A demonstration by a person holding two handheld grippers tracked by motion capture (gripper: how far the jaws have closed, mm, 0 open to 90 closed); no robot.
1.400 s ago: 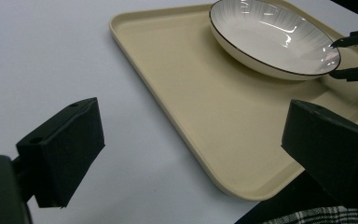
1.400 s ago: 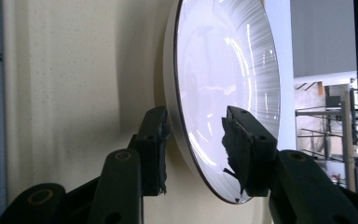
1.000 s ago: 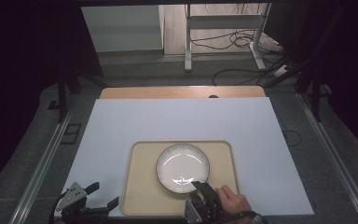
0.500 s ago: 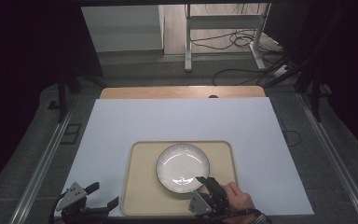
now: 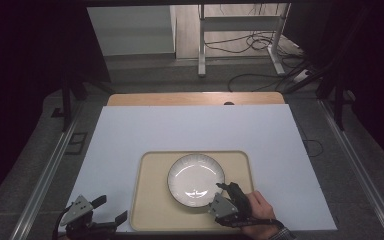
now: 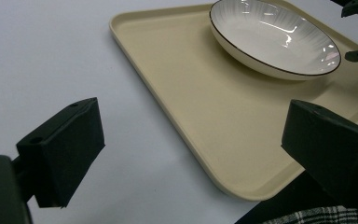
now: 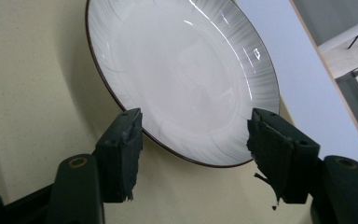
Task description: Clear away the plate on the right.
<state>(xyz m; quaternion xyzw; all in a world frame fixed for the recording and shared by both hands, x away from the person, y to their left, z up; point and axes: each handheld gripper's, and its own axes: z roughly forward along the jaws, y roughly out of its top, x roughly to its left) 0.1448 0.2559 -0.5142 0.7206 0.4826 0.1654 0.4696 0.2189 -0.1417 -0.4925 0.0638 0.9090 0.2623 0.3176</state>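
Note:
A white plate [image 5: 196, 179] with a thin dark rim lies on a beige tray [image 5: 152, 210]. My right gripper [image 5: 221, 193] sits at the plate's near right rim, held by a hand. In the right gripper view the plate [image 7: 182, 70] fills the top. My right gripper [image 7: 195, 123] has just been opening. Its jaws straddle the near rim without pressing on it. My left gripper [image 5: 112, 210] rests open at the tray's near left corner. In the left gripper view, my left gripper [image 6: 193, 112] has only the tray [image 6: 200, 107] and table between its jaws, and the plate [image 6: 275, 37] lies beyond.
The tray lies on a pale blue-white table top [image 5: 195, 130], with a wooden strip [image 5: 195, 98] along its far edge. Past it are a dark floor, cables [image 5: 250, 45] and a metal stand [image 5: 240, 30]. Metal rails run along both sides of the table.
My right gripper has slid a little to the right along the plate's near rim, and its jaws stand wider apart. My left gripper has stayed where it was.

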